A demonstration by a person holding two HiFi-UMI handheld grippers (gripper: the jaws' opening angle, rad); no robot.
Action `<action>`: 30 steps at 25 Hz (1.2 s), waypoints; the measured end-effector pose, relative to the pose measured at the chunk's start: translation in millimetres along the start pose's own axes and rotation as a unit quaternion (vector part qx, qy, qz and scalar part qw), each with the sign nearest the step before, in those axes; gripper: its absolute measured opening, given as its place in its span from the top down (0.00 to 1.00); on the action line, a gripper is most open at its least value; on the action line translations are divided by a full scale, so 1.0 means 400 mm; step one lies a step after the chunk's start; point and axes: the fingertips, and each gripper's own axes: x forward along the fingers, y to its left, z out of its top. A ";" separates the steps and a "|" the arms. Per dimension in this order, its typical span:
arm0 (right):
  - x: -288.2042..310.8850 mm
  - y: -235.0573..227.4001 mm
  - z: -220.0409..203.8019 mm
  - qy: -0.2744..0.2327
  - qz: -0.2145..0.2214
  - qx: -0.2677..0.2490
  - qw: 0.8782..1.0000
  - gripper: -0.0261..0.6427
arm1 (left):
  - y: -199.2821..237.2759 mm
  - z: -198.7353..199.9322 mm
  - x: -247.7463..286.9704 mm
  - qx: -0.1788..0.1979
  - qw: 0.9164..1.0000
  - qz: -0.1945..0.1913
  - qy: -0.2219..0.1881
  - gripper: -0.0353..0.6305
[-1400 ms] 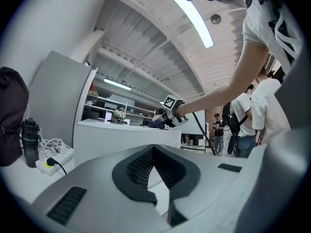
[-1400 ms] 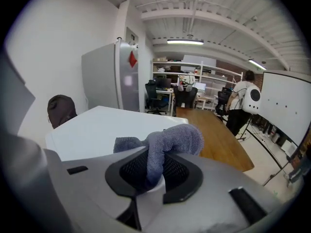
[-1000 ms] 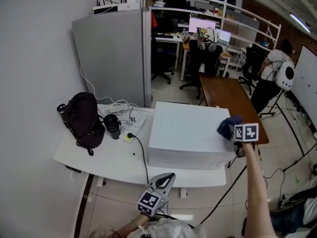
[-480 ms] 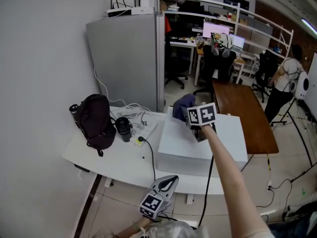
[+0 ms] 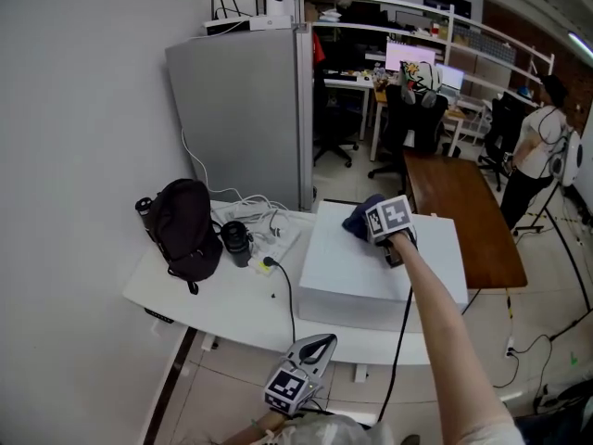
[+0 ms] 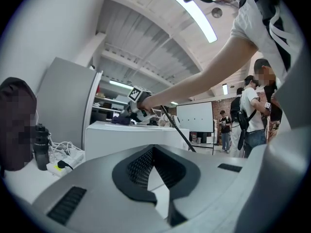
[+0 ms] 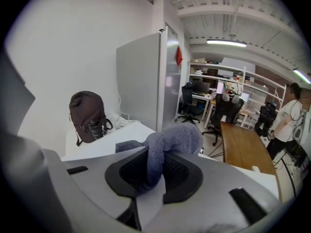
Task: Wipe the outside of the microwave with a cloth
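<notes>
The microwave [image 5: 371, 272] is a white box on the white table [image 5: 204, 295]. My right gripper [image 5: 371, 222] rests on the back part of its top, shut on a dark blue cloth [image 5: 358, 217] that bunches out past the jaws. In the right gripper view the cloth [image 7: 170, 142] is pinched between the two pads and folds over them. My left gripper [image 5: 318, 346] hangs low in front of the table's near edge, away from the microwave, its jaws together with nothing in them. The left gripper view shows the microwave [image 6: 121, 137] side-on, with the cloth [image 6: 119, 121] on top.
A black backpack [image 5: 181, 225], a dark bottle [image 5: 237, 243] and a power strip with cables [image 5: 269, 235] lie left of the microwave. A grey partition [image 5: 246, 119] stands behind. A wooden table [image 5: 459, 216] and a standing person [image 5: 537, 146] are to the right.
My right gripper carried the cloth from the microwave's right front corner across the top to the back left, then a little to the right. The left gripper stayed low.
</notes>
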 end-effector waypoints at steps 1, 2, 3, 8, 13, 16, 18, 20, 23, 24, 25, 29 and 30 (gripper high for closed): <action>-0.017 -0.047 -0.025 0.005 -0.014 0.010 1.000 0.83 | -0.006 0.000 0.004 0.000 1.000 -0.003 0.000 0.97; -0.038 -0.095 -0.051 0.008 -0.027 0.022 0.999 0.83 | -0.014 0.000 0.009 0.000 1.000 -0.007 0.000 0.97; -0.062 -0.144 -0.075 0.010 -0.041 0.034 0.999 0.83 | -0.022 0.000 0.014 0.000 1.000 -0.012 0.001 0.97; -0.194 -0.370 -0.212 0.024 -0.112 0.099 0.988 0.83 | -0.069 -0.008 0.032 -0.002 0.999 -0.040 0.008 0.97; -0.295 -0.505 -0.318 0.024 -0.154 0.153 0.976 0.83 | -0.082 -0.021 0.035 -0.008 0.999 -0.046 0.010 0.97; -0.336 -0.546 -0.361 0.025 -0.170 0.166 0.971 0.83 | -0.084 -0.021 0.029 -0.009 0.999 -0.042 0.011 0.97; -0.345 -0.551 -0.367 0.017 -0.174 0.166 0.971 0.83 | -0.082 -0.023 0.027 -0.011 0.999 -0.040 0.011 0.97; -0.352 -0.534 -0.345 -0.008 -0.170 0.155 0.973 0.83 | -0.083 -0.023 0.026 -0.012 0.999 -0.039 0.010 0.97; -0.395 -0.466 -0.279 -0.077 -0.141 0.137 0.977 0.83 | -0.081 -0.021 0.024 -0.014 1.000 -0.026 0.006 0.97; -0.419 -0.429 -0.256 -0.105 -0.127 0.130 0.978 0.83 | -0.078 -0.021 0.022 -0.015 1.000 -0.020 0.005 0.97; -0.447 -0.386 -0.237 -0.131 -0.112 0.122 0.977 0.83 | -0.076 -0.021 0.020 -0.017 1.000 -0.015 0.004 0.97; -0.589 -0.200 -0.225 -0.214 -0.069 0.091 0.970 0.83 | -0.070 -0.021 0.003 -0.029 1.000 0.009 0.002 0.97; -0.625 -0.155 -0.235 -0.229 -0.064 0.085 0.967 0.84 | -0.070 -0.021 -0.004 -0.033 0.999 0.017 0.001 0.97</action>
